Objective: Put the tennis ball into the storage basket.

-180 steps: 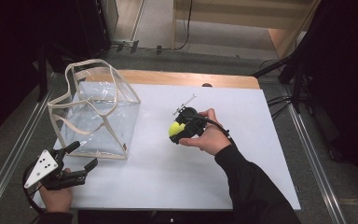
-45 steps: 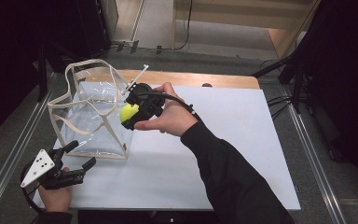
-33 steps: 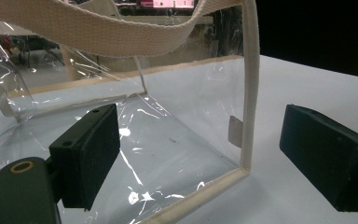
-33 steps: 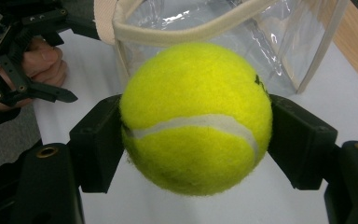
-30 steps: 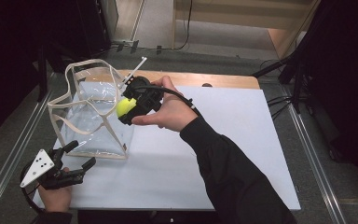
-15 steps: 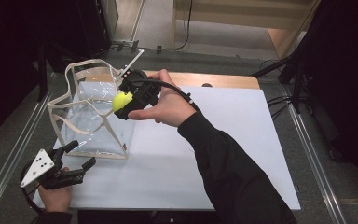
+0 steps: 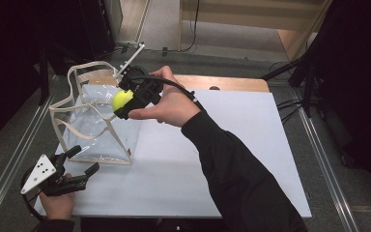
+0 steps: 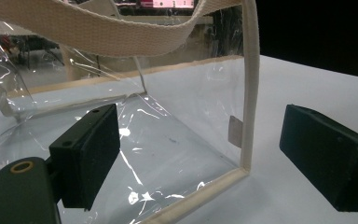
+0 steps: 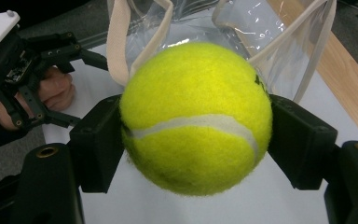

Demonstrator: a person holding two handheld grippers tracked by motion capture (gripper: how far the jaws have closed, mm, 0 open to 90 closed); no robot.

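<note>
My right gripper [image 7: 125, 102] clamps its fingers on the tennis ball [image 7: 122, 100], upper left, over the clear bag [image 7: 96, 130] for dropping in; my left gripper [image 7: 79, 166] waits, fingers spread.

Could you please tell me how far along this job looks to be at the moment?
Done: the right gripper has the yellow-green tennis ball clamped between its jaws and lifted above the clear plastic tote bag with cream webbing straps. In hand: the ball hangs at the bag's open top, not yet released. Left: probably lowering and letting go. The left gripper sits open just short of the bag's near corner.
</note>
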